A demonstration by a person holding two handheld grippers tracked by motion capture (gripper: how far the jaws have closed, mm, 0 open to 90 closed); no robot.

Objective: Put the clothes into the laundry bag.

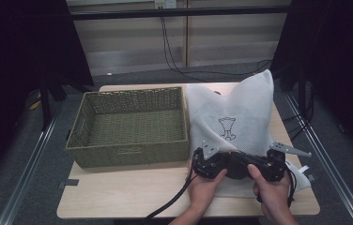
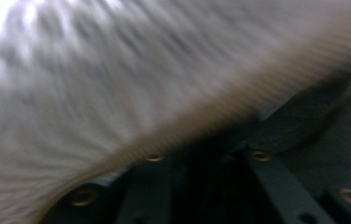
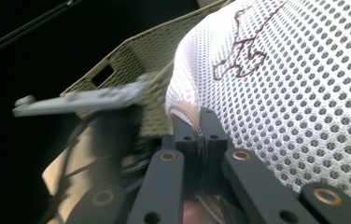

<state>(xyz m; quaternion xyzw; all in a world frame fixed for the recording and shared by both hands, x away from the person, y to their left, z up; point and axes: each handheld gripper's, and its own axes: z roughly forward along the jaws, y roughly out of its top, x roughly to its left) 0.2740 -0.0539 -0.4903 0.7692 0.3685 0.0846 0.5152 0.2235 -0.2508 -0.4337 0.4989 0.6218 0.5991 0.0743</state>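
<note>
A: In the left gripper view the white mesh bag (image 2: 117, 70) is one smear of blur. I can't tell weave from seam, only a brownish band just above the jaws.

B: And the left gripper (image 2: 201, 163) there? Its fingertips run into shadow under that band, so whether they press the cloth can't be told.

A: From the high view both grippers sit close together at the bag's near edge, too small to read the jaws.

B: In the right gripper view the bag runs off the top and right edges, and beyond the fingers the woven basket (image 3: 131, 60) is half hidden behind it.
</note>
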